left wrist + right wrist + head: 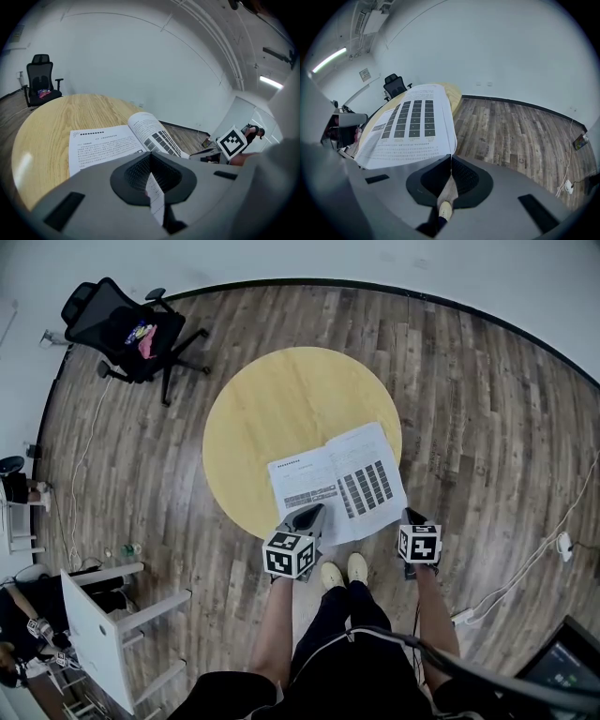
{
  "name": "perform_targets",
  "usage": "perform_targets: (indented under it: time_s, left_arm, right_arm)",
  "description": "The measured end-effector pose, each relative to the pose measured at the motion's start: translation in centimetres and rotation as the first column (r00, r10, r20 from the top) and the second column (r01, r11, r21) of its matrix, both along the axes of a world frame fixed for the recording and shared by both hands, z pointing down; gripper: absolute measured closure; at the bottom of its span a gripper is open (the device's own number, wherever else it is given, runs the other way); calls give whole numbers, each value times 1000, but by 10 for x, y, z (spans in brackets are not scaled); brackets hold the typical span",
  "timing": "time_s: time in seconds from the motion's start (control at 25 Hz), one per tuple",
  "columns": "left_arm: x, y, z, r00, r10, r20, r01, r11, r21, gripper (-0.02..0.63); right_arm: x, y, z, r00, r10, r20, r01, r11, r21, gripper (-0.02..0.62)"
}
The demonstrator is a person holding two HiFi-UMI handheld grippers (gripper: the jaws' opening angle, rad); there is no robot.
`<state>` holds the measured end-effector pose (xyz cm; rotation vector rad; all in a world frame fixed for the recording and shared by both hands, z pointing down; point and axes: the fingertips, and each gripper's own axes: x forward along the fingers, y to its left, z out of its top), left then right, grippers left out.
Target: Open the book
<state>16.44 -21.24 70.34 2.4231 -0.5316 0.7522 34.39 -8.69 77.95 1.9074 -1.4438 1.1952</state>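
An open book (337, 482) lies at the near edge of a round yellow table (272, 399). Its left page carries text and its right page a grid of dark blocks. My left gripper (309, 517) is shut on the near edge of the left page (105, 143), and a strip of paper runs between its jaws (151, 159). My right gripper (411, 518) is shut on the near right corner of the right page (415, 119), which lifts off the table and hangs over the floor. The right gripper's marker cube (231, 141) also shows in the left gripper view.
A black office chair (127, 329) stands on the wood floor beyond the table at the far left. A white desk (94, 624) is at the lower left and a screen (567, 667) at the lower right. A cable (525, 568) runs over the floor on the right. The person's shoes (342, 571) are by the table.
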Motion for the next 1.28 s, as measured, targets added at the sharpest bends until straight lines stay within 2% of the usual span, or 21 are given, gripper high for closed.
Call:
perform_targets:
  time_s: [0.2,0.36,0.52,0.64,0.92,1.12,1.16,1.28]
  left_arm:
    - [-2,0,-1,1000,-8,0,8,1000,-1,607]
    - [0,3,-3,1000,0,-3,0,1000,-2,607]
    - [2,8,-3,1000,7,-11,-7,1000,-2,607]
    - [2,10,-7,1000,9,-18,-9,1000,2,607]
    - [-3,10,-18,999,8,-35,-7,1000,19,607]
    - [-14,5,-38,998,-15,-56,17,999,43,607]
    - [-16,3,-42,998,-22,-62,25,998,49,607]
    - [-22,-2,-57,996,-38,-84,44,997,71,607]
  right_arm:
    - [-1,-1,-4,1000,-5,12,5,999,34,581]
    - [4,0,-10,1000,-1,-26,3,998,60,548]
    - [12,-3,-22,999,39,-18,-37,990,135,349]
    - [14,-5,-30,999,34,-20,-31,988,148,311]
    - [9,-6,-47,998,8,-62,0,990,139,311]
    - [5,-15,-78,995,3,-95,16,980,199,316]
    - [4,-17,-83,995,3,-102,19,978,209,325]
    - [0,-25,-104,987,1,-161,38,971,238,451]
